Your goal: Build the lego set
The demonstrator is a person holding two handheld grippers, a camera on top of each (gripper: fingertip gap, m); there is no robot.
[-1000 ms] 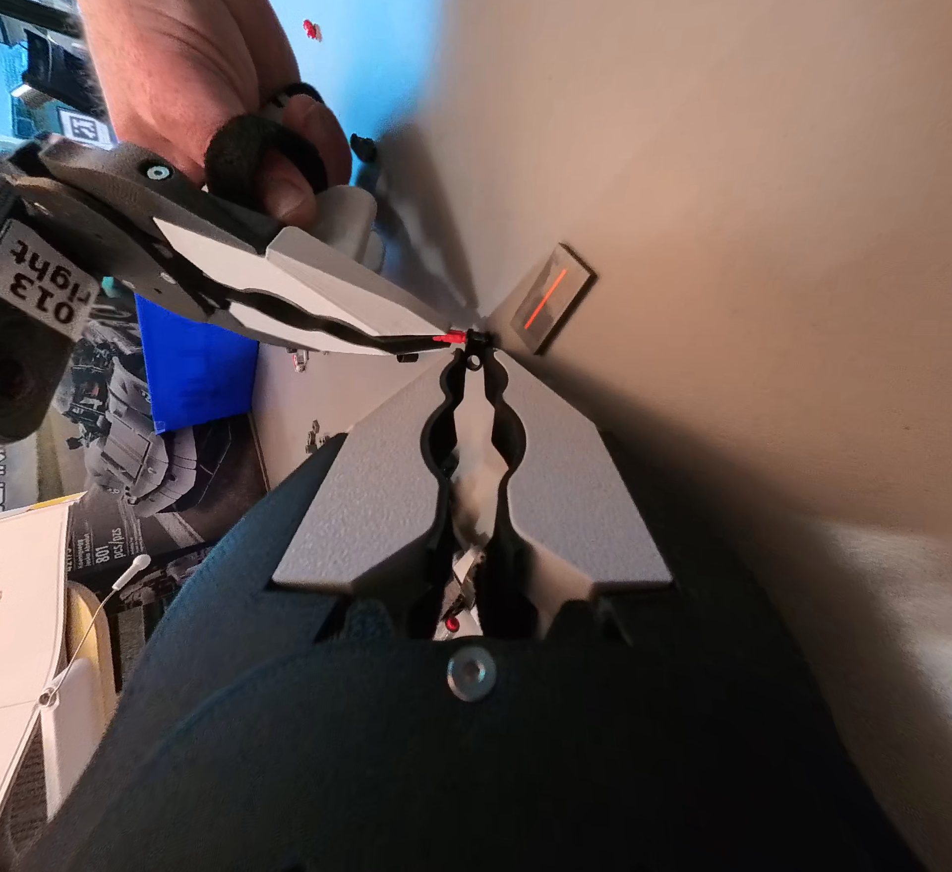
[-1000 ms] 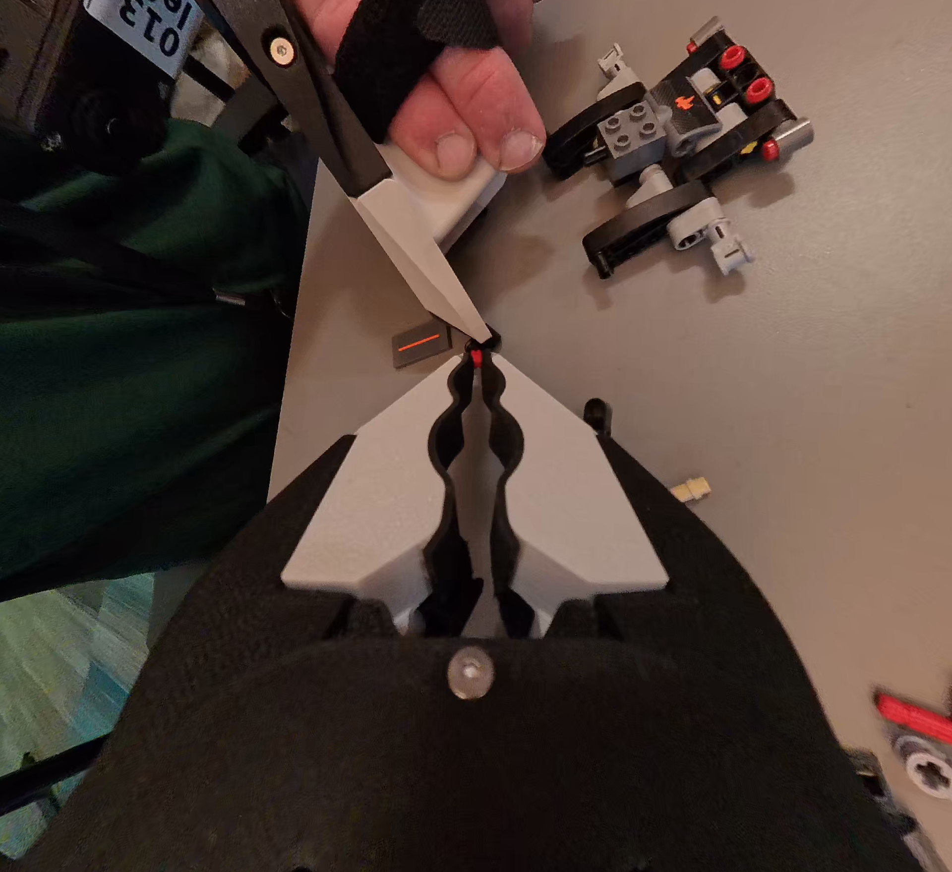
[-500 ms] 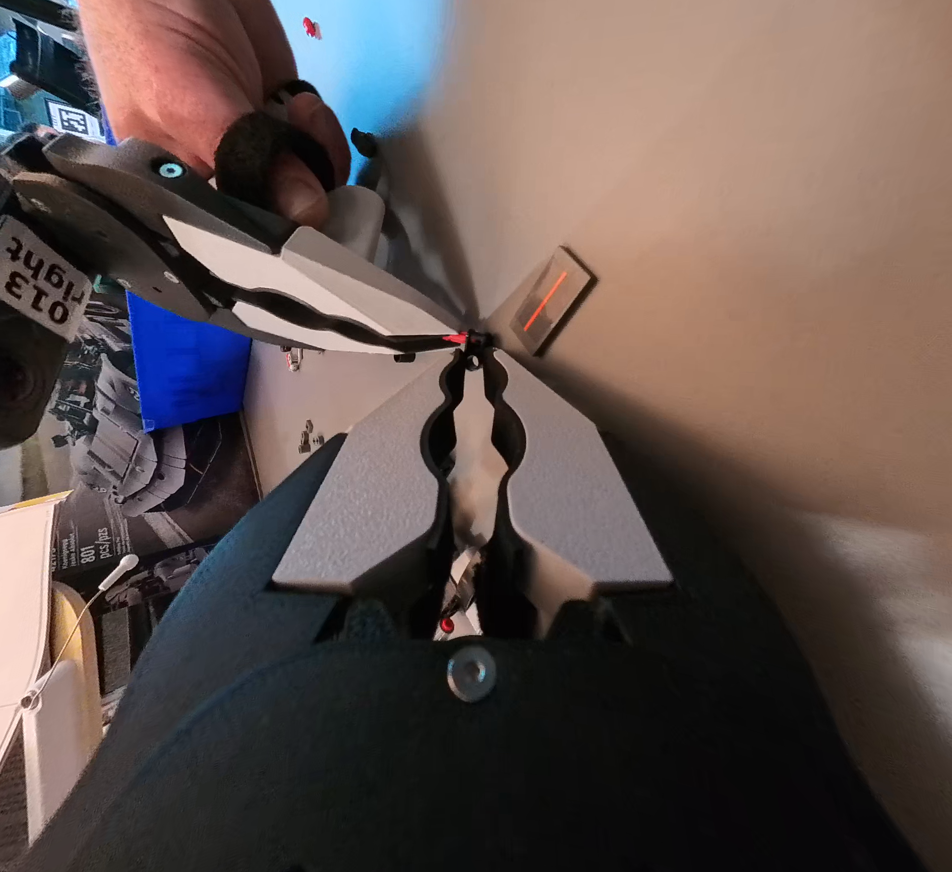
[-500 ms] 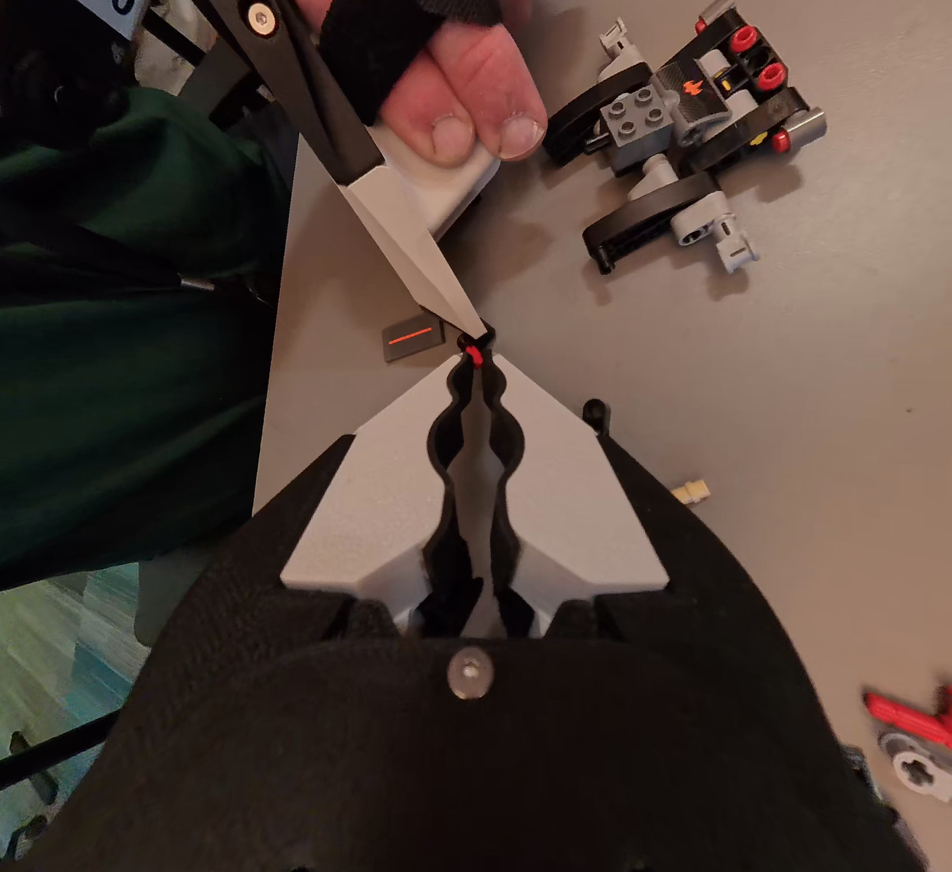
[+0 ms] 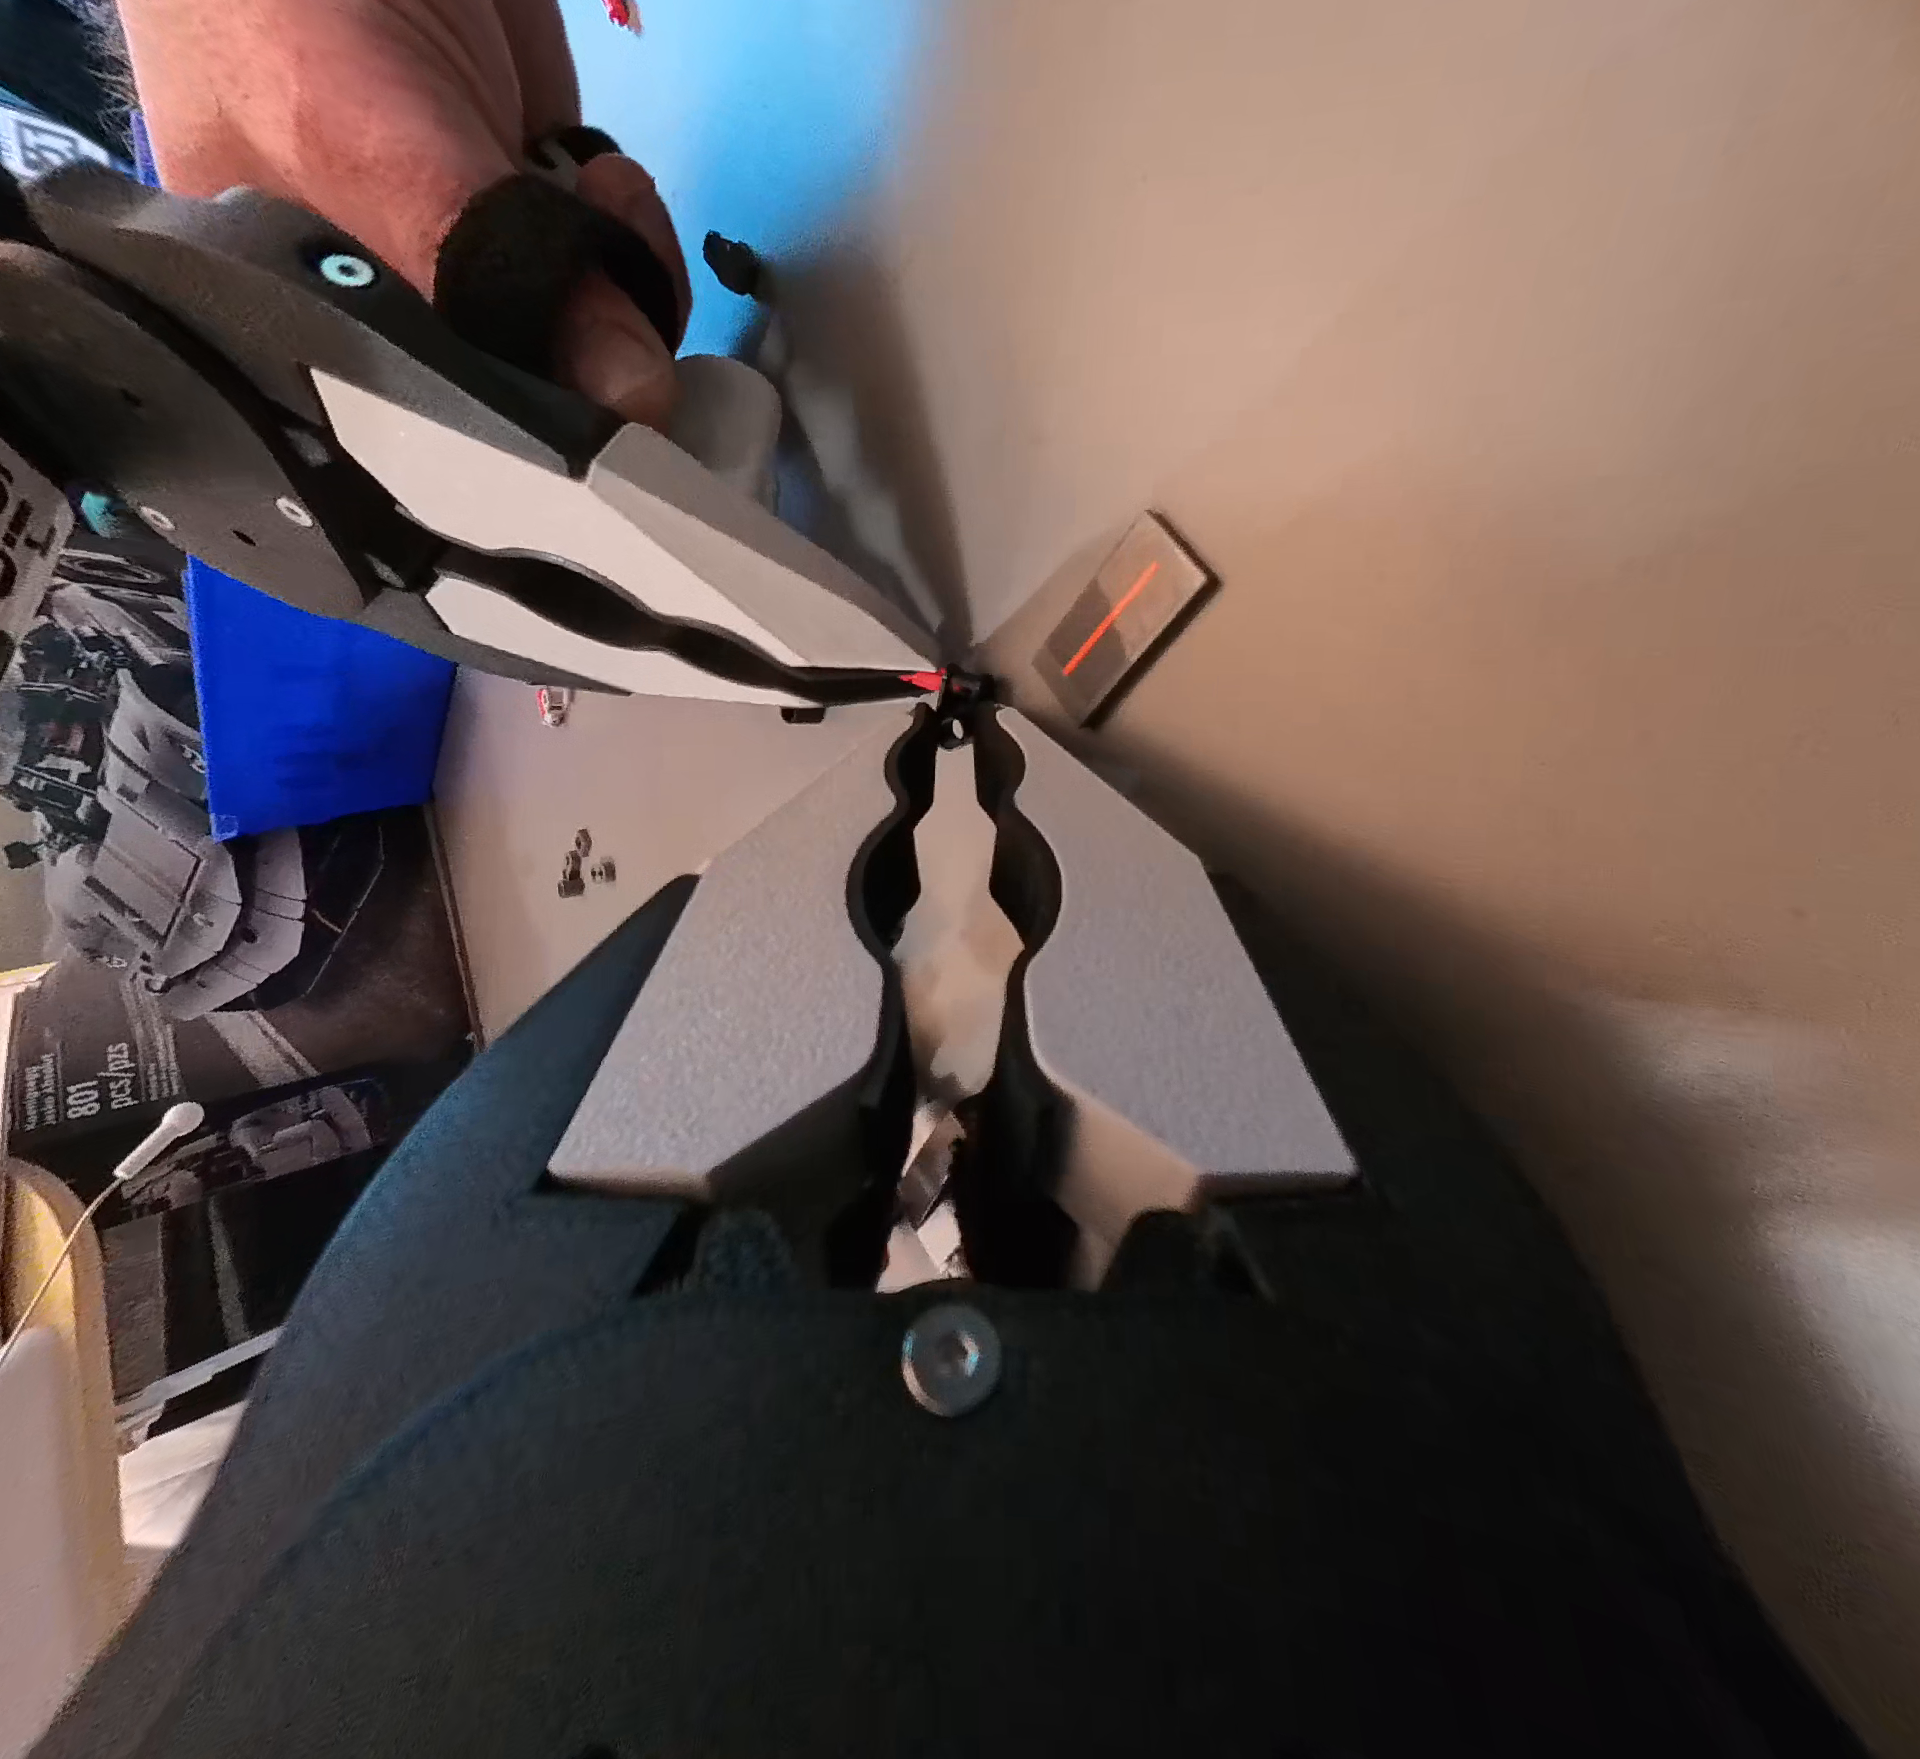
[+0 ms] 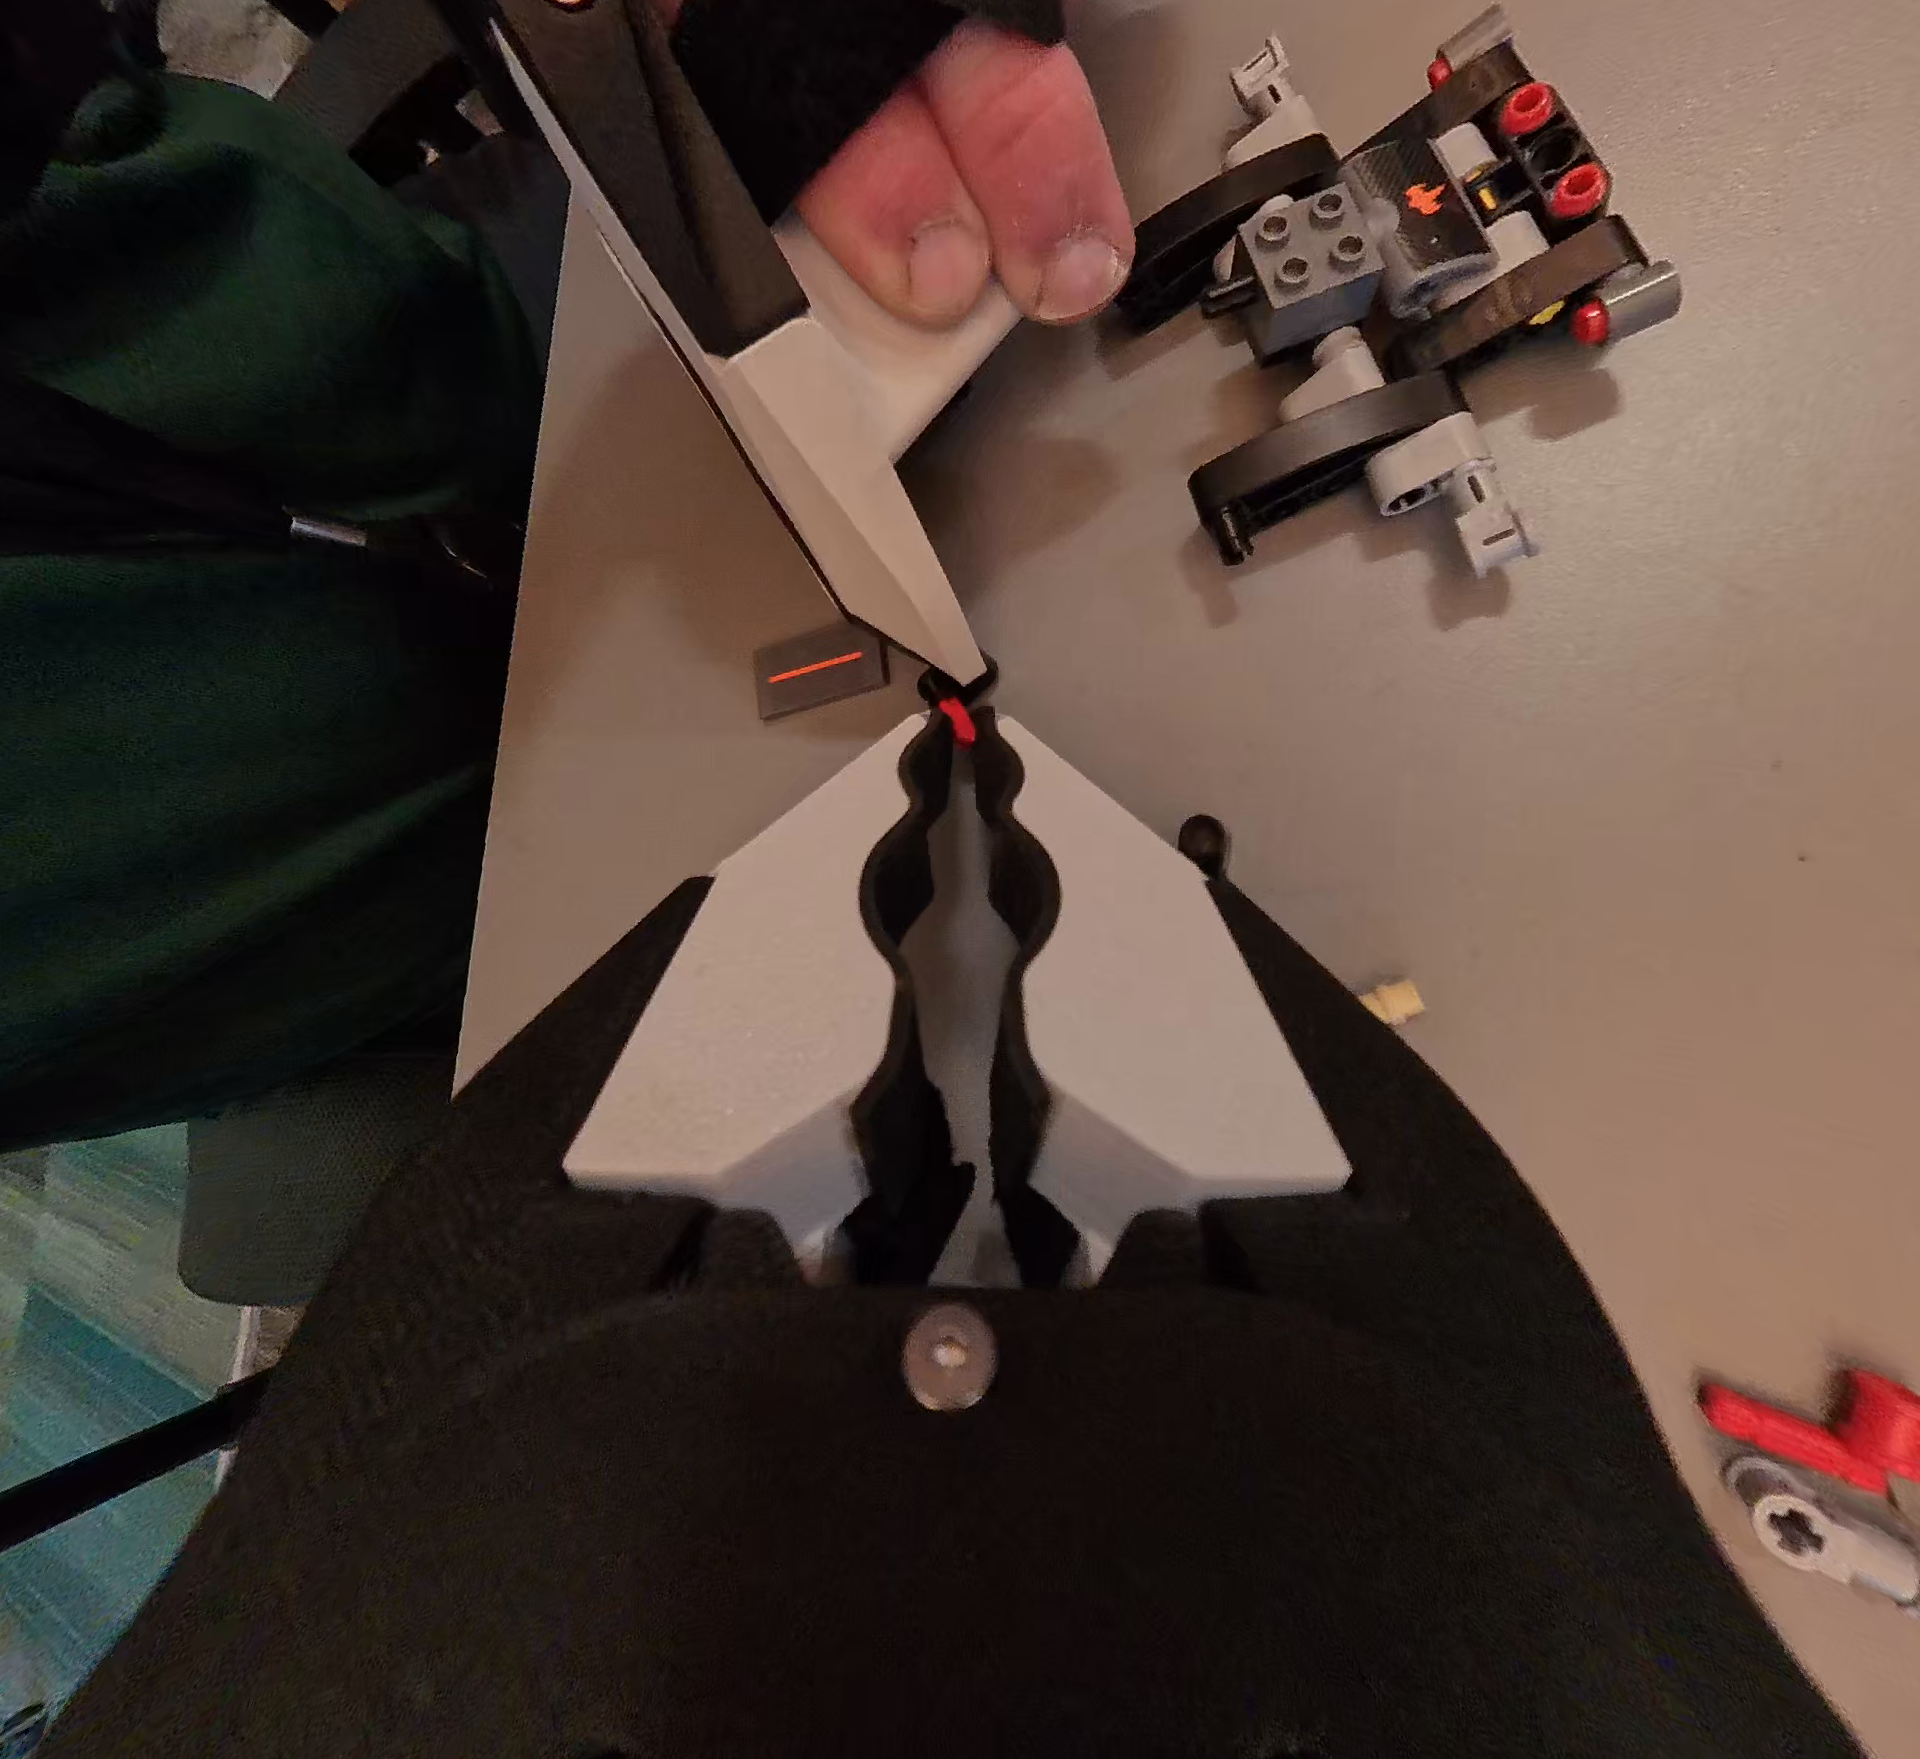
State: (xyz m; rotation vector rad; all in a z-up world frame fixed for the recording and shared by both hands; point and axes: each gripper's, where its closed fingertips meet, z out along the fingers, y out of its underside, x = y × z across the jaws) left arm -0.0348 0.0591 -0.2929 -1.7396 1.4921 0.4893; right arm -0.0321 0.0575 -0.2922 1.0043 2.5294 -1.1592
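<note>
The right gripper (image 6: 956,722) has its jaws drawn nearly together at the tips, pinching a tiny red pin (image 6: 954,720). The left gripper (image 5: 956,707) meets it tip to tip, jaws likewise pressed almost closed on a small black piece (image 5: 961,683) that sits at the red pin's end; whether pin and piece are already joined cannot be told. Each gripper has two pale grey, matte, wedge-shaped fingers (image 6: 769,1013) with wavy black inner edges, set in a black grainy body with one silver screw.

Just beside the meeting tips, on the smooth grey surface (image 6: 1558,826), lies one flat dark tile (image 6: 821,670) with a thin orange line across it. In the right wrist view a hand (image 6: 935,151) with a black fabric strap grips the left gripper's handle. In the left wrist view another hand (image 5: 343,78) holds the right gripper, also under a dark strap.

Farther out on the surface rests one partly built model (image 6: 1392,286): black curved beams, grey connectors, a grey block with four studs, and several round red pin heads. Near the right gripper's body lie one small black ball-ended piece (image 6: 1203,839) and one tan pin (image 6: 1390,1001). At the lower right edge sit a red piece (image 6: 1818,1429) and a grey cross-holed connector (image 6: 1797,1533), touching.

In the left wrist view a few tiny dark pieces (image 5: 582,862) lie loose, and a blue box (image 5: 312,722) and a printed dark box (image 5: 156,930) stand past the surface's edge. A green sleeve (image 6: 229,670) fills the left of the right wrist view.
</note>
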